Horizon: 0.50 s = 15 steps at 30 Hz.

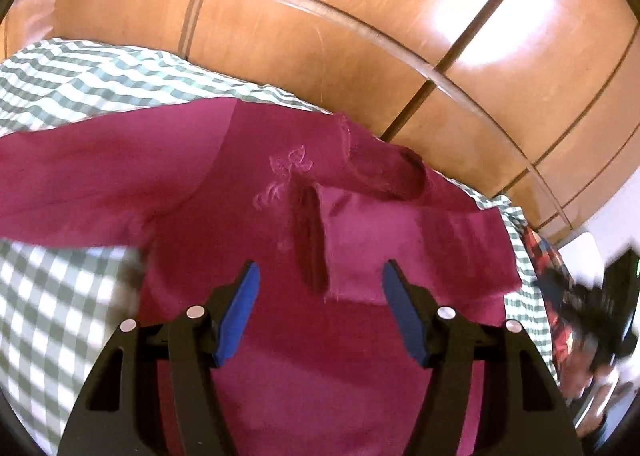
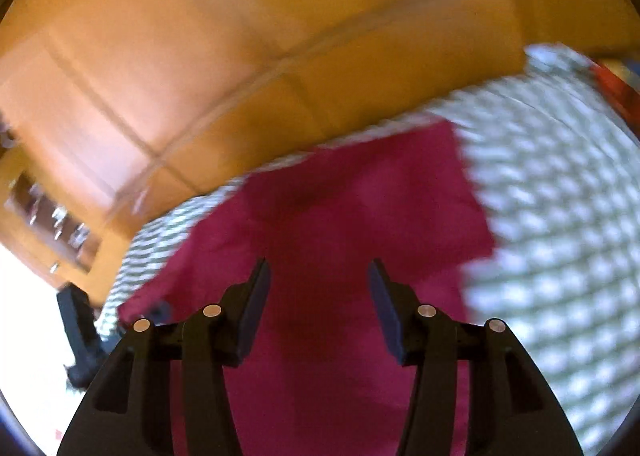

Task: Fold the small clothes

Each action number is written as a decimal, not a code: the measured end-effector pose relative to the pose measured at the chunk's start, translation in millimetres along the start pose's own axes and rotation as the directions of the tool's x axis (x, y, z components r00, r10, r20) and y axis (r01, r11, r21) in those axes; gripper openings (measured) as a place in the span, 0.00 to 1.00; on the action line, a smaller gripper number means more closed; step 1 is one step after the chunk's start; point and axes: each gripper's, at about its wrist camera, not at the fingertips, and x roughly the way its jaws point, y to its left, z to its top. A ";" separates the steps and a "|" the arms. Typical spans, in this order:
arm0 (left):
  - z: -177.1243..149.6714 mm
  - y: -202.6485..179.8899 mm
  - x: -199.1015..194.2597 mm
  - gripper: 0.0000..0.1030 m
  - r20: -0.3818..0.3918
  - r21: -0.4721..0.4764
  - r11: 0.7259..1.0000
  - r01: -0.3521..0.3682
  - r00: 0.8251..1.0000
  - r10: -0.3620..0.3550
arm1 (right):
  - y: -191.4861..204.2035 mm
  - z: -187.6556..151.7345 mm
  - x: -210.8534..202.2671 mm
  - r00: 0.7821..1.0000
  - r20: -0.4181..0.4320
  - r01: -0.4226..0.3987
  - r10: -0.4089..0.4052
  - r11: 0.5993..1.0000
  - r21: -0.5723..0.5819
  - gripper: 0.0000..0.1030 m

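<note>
A small magenta long-sleeved top [image 1: 224, 216] lies spread on a green-and-white checked cloth [image 1: 60, 296]. One sleeve stretches left; the other sleeve [image 1: 400, 248] is folded across the chest below the neckline [image 1: 384, 172]. My left gripper [image 1: 320, 280] hovers over the body of the top, jaws wide open and empty. In the blurred right wrist view the same top [image 2: 340, 216] lies under my right gripper [image 2: 320, 280], which is also open and empty. The other gripper [image 2: 80, 332] shows at the left edge there.
A brown wooden headboard or cabinet front [image 1: 320, 36] rises just behind the checked cloth. A red-and-dark patterned pile [image 1: 560, 316] lies at the right edge of the cloth. Checked cloth [image 2: 560, 256] extends to the right of the top.
</note>
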 end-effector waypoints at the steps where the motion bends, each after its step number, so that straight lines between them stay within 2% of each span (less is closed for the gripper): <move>1: 3.7 -1.1 6.3 0.61 -0.009 0.001 1.000 -0.007 1.000 0.007 | -20.5 -5.8 -6.1 1.000 -0.003 0.020 -0.020 0.999 0.045 0.49; 2: 7.7 -2.6 15.1 0.61 -0.025 0.002 1.000 -0.014 1.000 0.014 | -37.1 -10.4 -10.3 0.999 -0.002 0.037 -0.037 0.996 0.084 0.49; 4: 13.1 -5.1 32.7 0.49 -0.060 -0.002 1.000 -0.012 0.998 0.012 | -65.7 -17.8 -19.4 0.998 0.003 0.061 -0.062 0.986 0.154 0.49; 6: 16.8 -8.4 53.6 0.31 -0.120 -0.007 1.000 -0.006 0.993 0.005 | -79.4 -22.5 -21.7 0.996 0.009 0.086 -0.090 0.980 0.178 0.49; 7: 18.0 -11.1 59.7 0.25 -0.132 -0.004 1.000 -0.016 0.991 0.015 | -84.1 -23.6 -21.4 0.994 0.009 0.103 -0.107 0.978 0.181 0.49; 8: 19.3 -15.5 64.4 0.10 -0.139 0.013 0.999 -0.035 0.990 0.037 | -87.8 -23.6 -19.8 0.992 0.007 0.120 -0.123 0.977 0.179 0.49; 9: 20.0 -18.6 64.1 0.05 -0.141 0.025 0.999 -0.038 0.989 0.041 | -88.9 -24.1 -16.0 0.989 0.002 0.143 -0.145 0.975 0.173 0.49; 12: 38.4 -29.2 37.9 0.05 -0.057 0.016 1.000 0.017 0.998 -0.017 | -89.4 -23.1 -8.9 0.985 -0.011 0.174 -0.174 0.973 0.153 0.47; 15: 67.1 -28.1 0.7 0.05 0.054 -0.019 0.999 0.051 0.997 -0.050 | -88.1 -20.7 3.3 0.982 -0.020 0.189 -0.188 0.973 0.131 0.47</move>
